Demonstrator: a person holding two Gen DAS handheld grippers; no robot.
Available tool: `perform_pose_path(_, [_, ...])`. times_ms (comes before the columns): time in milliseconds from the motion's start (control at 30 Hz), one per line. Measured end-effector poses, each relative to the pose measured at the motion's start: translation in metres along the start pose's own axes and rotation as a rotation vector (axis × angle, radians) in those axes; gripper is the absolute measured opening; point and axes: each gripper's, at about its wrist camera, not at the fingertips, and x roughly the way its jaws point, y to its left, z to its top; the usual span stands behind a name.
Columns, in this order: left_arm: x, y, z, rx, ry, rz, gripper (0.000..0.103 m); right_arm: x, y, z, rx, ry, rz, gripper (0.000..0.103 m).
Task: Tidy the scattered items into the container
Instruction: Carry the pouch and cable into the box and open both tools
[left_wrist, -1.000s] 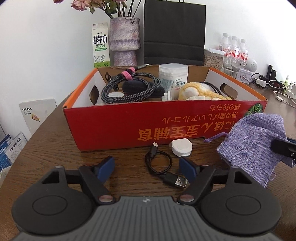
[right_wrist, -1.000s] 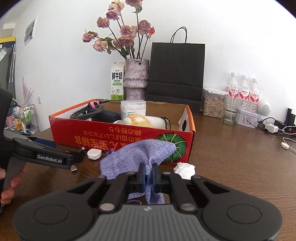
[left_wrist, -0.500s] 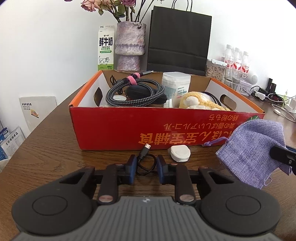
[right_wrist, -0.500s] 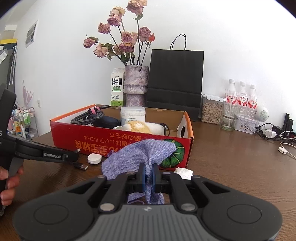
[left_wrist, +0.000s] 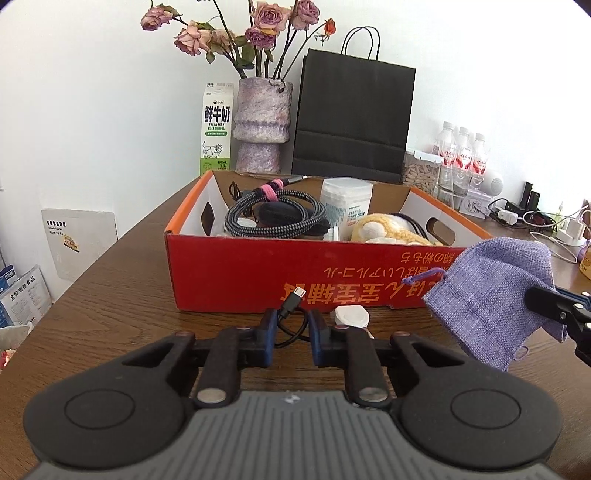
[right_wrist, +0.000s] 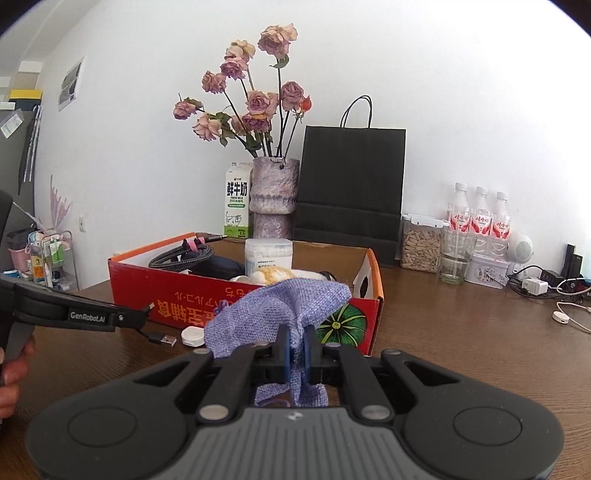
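left wrist view first: the table (left_wrist: 110, 295) is a dark wood top, and on it sits the red cardboard box (left_wrist: 258, 273), open-topped and already carrying a braided cable coil (left_wrist: 273, 218), a white tub (left_wrist: 345, 201) and a plush toy (left_wrist: 384, 230). the near wall of the box stands between both grippers and the inside, so anything carried needs to rise above that rim before going forward.

next in size, the purple cloth pouch (right_wrist: 280, 314) hangs in front of the box's right end, pinched between the pressed-together pads of the right gripper (right_wrist: 296, 350); its loose bottom dangles below the grip, so lift it high enough that the hem clears the rim and does not snag.

the left gripper (left_wrist: 291, 338) has just been closing, and its pads now squeeze the loop of the small black usb cable (left_wrist: 291, 314), just in front of the box wall. the plug end (right_wrist: 168, 339) trails free, low over the table in the right wrist view. i judge the grip thin: raise it slowly, let the plug hang clear, then release over the open space near the coil.

the white round case (left_wrist: 351, 316) lies on the table just beside the left gripper, still to be collected.
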Motion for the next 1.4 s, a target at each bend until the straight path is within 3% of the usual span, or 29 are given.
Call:
perform_pose_path(300, [-0.029,-0.008,0.036,-0.008,-0.145,-0.036,0.019,-0.009,0.001,0.024,0.004,-0.113,0.02,0.006])
perform_pose_path(567, [-0.006,-0.027,0.077,-0.02,-0.232,-0.03,0.019,0.025,-0.005,0.072,0.027,-0.192,0.016,0.006])
perform_pose_path(767, [0.038,-0.037,0.095,-0.046,-0.228,-0.006,0.019,0.074,-0.016,0.089,0.082,-0.161,0.018,0.006])
perform_pose_path(967, [0.084,-0.047,0.097,-0.048,-0.241,0.032,0.019,0.121,-0.031,0.083,0.142,-0.093,0.024,0.006])
perform_pose_path(1100, [0.096,-0.053,0.087,0.029,-0.224,0.052,0.019,0.14,-0.04,0.069,0.174,-0.034,0.009,0.007])
perform_pose_path(1267, [0.094,-0.056,0.083,0.056,-0.217,0.058,0.02,0.148,-0.04,0.062,0.18,-0.006,0.0,0.008])
perform_pose_path(1300, [0.093,-0.057,0.082,0.064,-0.22,0.062,0.021,0.148,-0.039,0.061,0.178,-0.004,0.0,0.009])
perform_pose_path(1400, [0.09,-0.06,0.078,0.087,-0.239,0.086,0.026,0.146,-0.038,0.057,0.183,-0.007,-0.022,0.026])
